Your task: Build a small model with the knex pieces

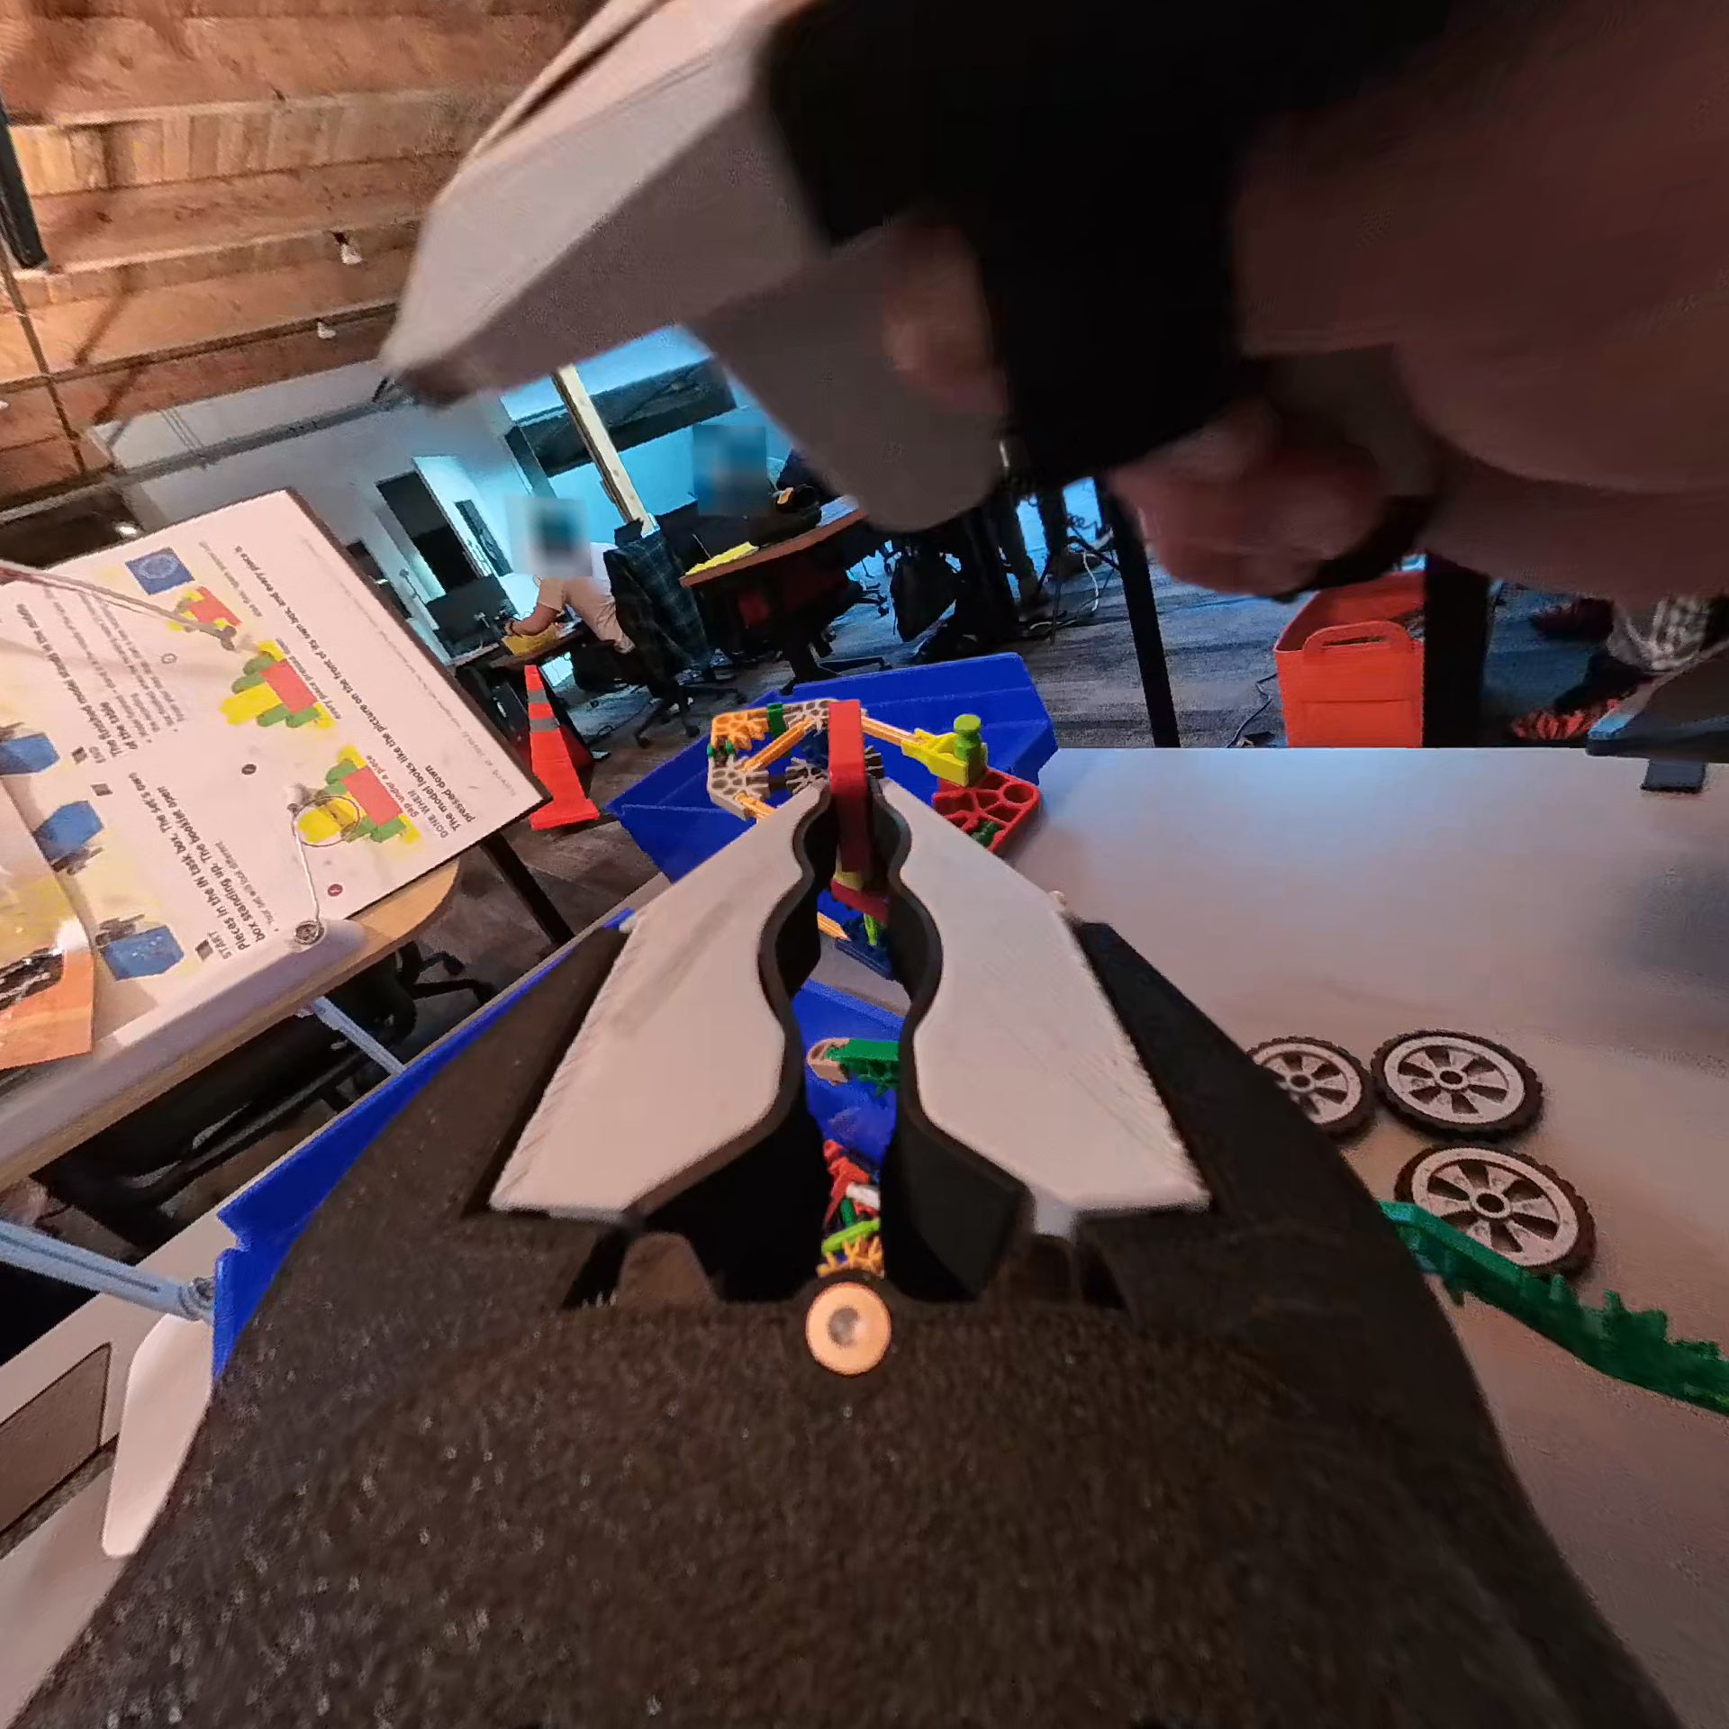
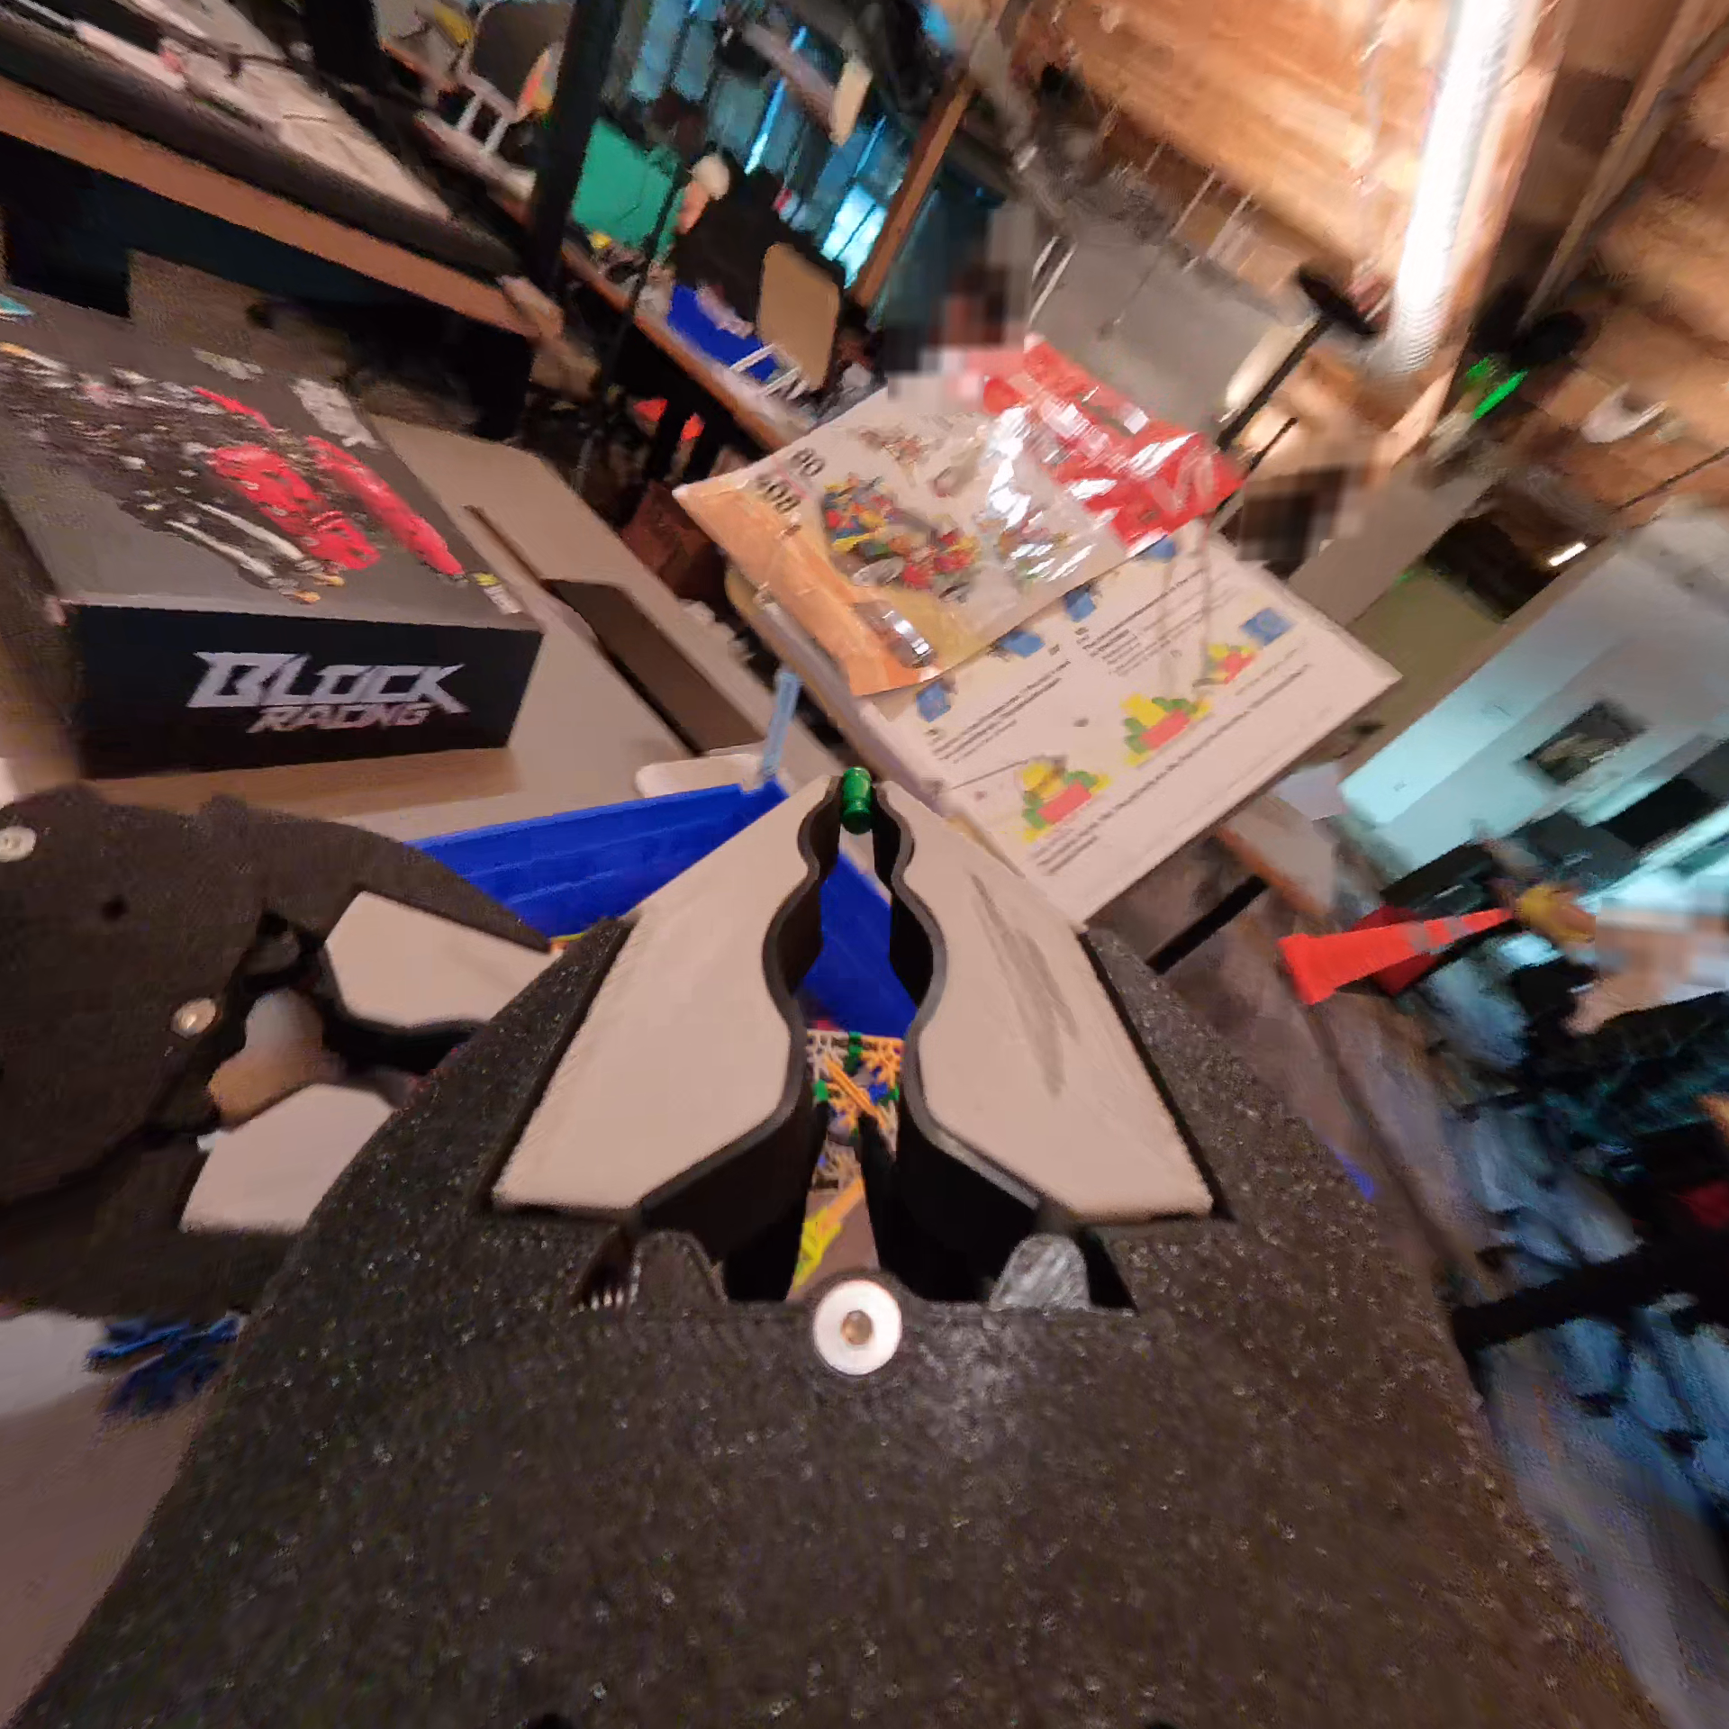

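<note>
My left gripper (image 1: 849, 795) is shut on a red flat rod (image 1: 845, 748) of a multicoloured rod-and-connector toy model (image 1: 805, 748), held above a blue bin (image 1: 936, 688). The model has grey, orange and green connectors, a yellow and green piece (image 1: 959, 748) and a red corner connector (image 1: 992, 805). My right gripper (image 2: 856, 795) is shut on a small green peg (image 2: 854, 795), above the blue bin (image 2: 599, 861) of loose pieces (image 2: 856, 1076). The right gripper and the hand holding it loom blurred at the top of the left wrist view (image 1: 748, 234). The left gripper shows at the left of the right wrist view (image 2: 187, 982).
Three grey-and-black toy wheels (image 1: 1455, 1085) and a green toothed strip (image 1: 1544, 1310) lie on the white table (image 1: 1357, 889). An instruction sheet on a stand (image 1: 253, 711) is at left, also in the right view (image 2: 1151, 720). A dark toy box (image 2: 234, 580) sits at left. An orange cone (image 1: 552, 748) and an orange crate (image 1: 1352, 683) stand on the floor.
</note>
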`<state>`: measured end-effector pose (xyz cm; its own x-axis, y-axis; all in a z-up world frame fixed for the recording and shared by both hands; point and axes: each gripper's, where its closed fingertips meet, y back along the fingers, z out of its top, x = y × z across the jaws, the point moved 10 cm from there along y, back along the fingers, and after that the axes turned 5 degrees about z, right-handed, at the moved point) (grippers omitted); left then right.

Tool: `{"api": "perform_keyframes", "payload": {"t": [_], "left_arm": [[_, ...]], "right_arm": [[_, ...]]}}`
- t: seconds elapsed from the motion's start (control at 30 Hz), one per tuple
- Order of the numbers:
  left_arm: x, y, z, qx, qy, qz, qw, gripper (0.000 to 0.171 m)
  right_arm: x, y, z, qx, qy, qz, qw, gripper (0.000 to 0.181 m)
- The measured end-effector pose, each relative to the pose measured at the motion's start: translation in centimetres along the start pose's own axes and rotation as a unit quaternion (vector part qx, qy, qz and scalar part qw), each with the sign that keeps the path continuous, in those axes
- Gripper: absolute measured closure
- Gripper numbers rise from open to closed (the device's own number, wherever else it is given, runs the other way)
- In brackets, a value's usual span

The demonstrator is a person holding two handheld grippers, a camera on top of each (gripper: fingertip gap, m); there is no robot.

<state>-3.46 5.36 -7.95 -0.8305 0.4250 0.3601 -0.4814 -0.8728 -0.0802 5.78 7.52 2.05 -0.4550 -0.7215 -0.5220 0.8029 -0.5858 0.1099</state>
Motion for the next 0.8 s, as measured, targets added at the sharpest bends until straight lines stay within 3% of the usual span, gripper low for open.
{"api": "perform_keyframes", "payload": {"t": [0.07, 0.2, 0.3, 0.53, 0.7, 0.8], "left_arm": [[0.0, 0.2, 0.0, -0.001, 0.001, -0.002, 1.0, 0.169], [-0.3, 0.6, -0.1, 0.0, 0.0, -0.009, 1.0, 0.168], [-0.1, 0.7, -0.2, -0.001, 0.006, -0.011, 1.0, 0.168], [0.7, 0.5, -0.4, 0.001, 0.023, -0.034, 0.999, 0.168], [1.3, 0.1, -0.4, -0.003, 0.05, -0.079, 0.996, 0.168], [1.6, -0.1, -0.2, -0.008, 0.063, -0.097, 0.993, 0.169]], "right_arm": [[-0.9, -2.8, -0.5, 0.057, -0.039, 0.049, 0.996, 0.175], [-2.0, -6.9, -2.6, 0.151, -0.067, 0.1, 0.981, 0.151], [-2.2, -7.2, -3.0, 0.152, -0.085, 0.121, 0.977, 0.146], [-3.0, -1.5, -3.3, 0.098, -0.131, 0.125, 0.979, 0.146], [-2.2, 3.5, -5.5, 0.062, -0.144, 0.154, 0.976, 0.151], [-0.9, 4.5, -6.7, 0.072, -0.136, 0.149, 0.977, 0.149]]}}
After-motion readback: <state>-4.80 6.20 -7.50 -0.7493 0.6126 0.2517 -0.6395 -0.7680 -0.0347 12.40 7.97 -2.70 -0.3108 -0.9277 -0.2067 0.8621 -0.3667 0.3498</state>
